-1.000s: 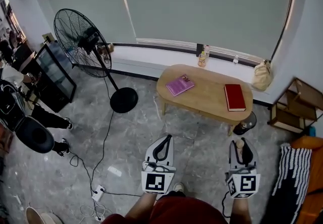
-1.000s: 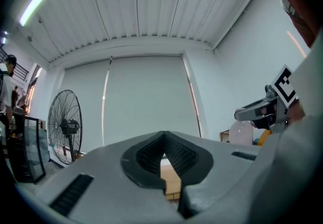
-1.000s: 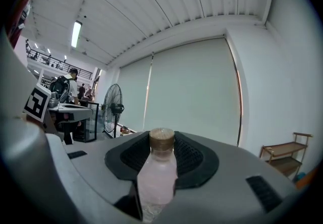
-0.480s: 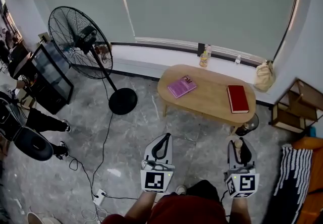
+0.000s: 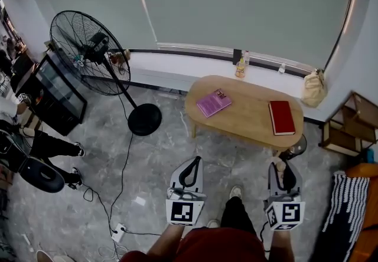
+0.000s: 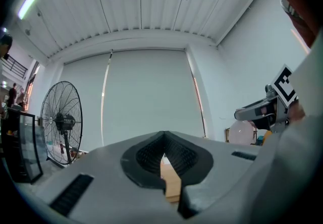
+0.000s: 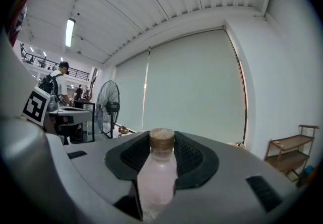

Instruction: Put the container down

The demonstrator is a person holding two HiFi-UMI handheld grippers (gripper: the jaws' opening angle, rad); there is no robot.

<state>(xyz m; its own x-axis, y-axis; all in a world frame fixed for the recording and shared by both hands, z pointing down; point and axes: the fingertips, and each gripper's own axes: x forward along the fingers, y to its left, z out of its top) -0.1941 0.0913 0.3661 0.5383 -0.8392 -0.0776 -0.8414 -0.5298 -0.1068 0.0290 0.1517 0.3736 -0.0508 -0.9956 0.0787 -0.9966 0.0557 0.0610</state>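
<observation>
Container (image 7: 157,177), one, seemingly a bottle, clamped in right gripper (image 5: 283,167)

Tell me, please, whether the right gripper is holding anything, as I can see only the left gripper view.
Observer: Yes, the right gripper is shut on a clear bottle with a brown cap, held upright.
Operator: Thanks. What lies on the wooden table ahead?
Observer: A pink book and a red book, with bare wood between them.
Operator: Is the bottle over the table yet?
Observer: No, it is above the grey floor, short of the table's near edge.
</observation>
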